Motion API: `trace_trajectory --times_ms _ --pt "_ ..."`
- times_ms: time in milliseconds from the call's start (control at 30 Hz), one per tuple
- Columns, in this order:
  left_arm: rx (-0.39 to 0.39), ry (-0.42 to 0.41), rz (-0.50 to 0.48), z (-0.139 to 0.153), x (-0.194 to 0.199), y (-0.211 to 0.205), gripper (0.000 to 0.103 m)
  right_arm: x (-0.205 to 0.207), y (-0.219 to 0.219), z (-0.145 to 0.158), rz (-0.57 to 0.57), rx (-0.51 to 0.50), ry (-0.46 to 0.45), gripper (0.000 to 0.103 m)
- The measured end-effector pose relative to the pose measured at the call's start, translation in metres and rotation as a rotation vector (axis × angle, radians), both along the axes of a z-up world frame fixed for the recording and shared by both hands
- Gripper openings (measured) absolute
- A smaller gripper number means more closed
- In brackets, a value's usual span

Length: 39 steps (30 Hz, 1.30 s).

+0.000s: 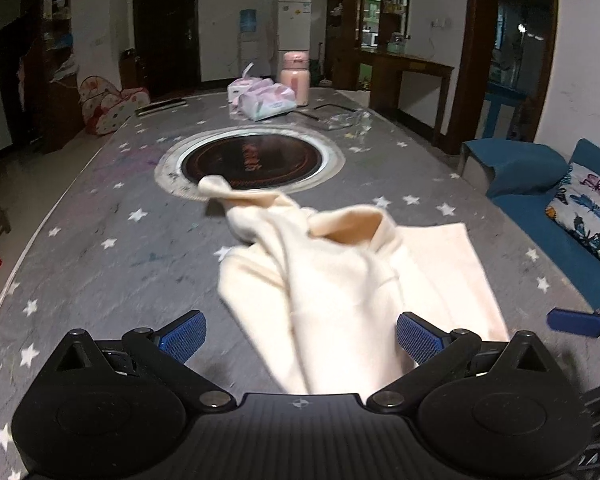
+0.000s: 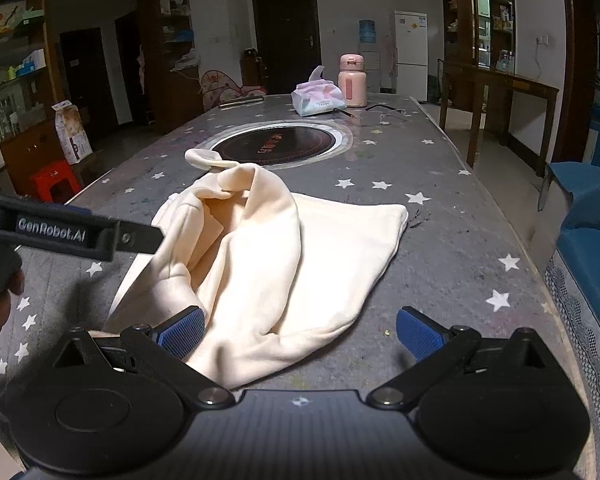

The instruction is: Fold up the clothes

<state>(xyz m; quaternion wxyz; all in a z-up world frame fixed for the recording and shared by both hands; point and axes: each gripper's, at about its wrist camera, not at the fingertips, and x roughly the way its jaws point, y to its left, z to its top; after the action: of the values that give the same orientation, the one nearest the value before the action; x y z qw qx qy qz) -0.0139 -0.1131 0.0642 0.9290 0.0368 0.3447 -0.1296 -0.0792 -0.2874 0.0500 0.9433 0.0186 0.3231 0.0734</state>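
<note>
Only thing I can actually read is "GenRobot.AI" in white on the black left gripper (image 2: 66, 234), just left of the cream garment (image 2: 268, 264). The round cooktop (image 2: 280, 146) beyond the garment has orange lettering, too blurry to read.

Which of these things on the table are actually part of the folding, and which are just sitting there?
Part of the job:
cream garment
left gripper, open
right gripper, open

Just lying about:
pink flask
tissue pack
round hotplate
</note>
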Motion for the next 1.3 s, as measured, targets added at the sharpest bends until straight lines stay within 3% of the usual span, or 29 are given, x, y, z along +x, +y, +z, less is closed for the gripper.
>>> trace_trajectory --times_ms 233,300,467,533,600,667,933,1300 --pt "0.014 -0.026 -0.043 0.007 0.016 -0.019 0.103 0.006 -0.002 0.001 -0.003 -0.004 0.005 0.103" --pt "0.029 -0.020 -0.045 0.003 0.025 -0.022 0.098 0.007 -0.002 0.001 -0.003 -0.003 0.005 0.103" --pt "0.002 0.030 -0.068 -0.004 0.039 -0.018 0.071 0.008 -0.005 0.002 -0.005 -0.002 0.002 0.103" --pt "-0.008 0.036 -0.081 -0.006 0.039 -0.015 0.055 0.010 -0.006 0.003 -0.008 -0.005 0.000 0.103" --pt "-0.017 0.042 -0.099 -0.007 0.040 -0.013 0.030 0.012 -0.007 0.004 -0.008 -0.003 -0.002 0.103" --pt "-0.033 0.046 -0.105 -0.008 0.040 -0.007 0.016 0.015 -0.007 0.005 -0.007 -0.003 -0.004 0.103" --pt "-0.087 0.006 -0.074 0.001 0.022 0.028 0.011 0.039 0.003 0.014 0.037 -0.025 -0.016 0.099" --pt "-0.112 0.008 0.026 -0.002 -0.007 0.081 0.011 0.103 0.033 0.014 0.111 -0.059 -0.004 0.077"
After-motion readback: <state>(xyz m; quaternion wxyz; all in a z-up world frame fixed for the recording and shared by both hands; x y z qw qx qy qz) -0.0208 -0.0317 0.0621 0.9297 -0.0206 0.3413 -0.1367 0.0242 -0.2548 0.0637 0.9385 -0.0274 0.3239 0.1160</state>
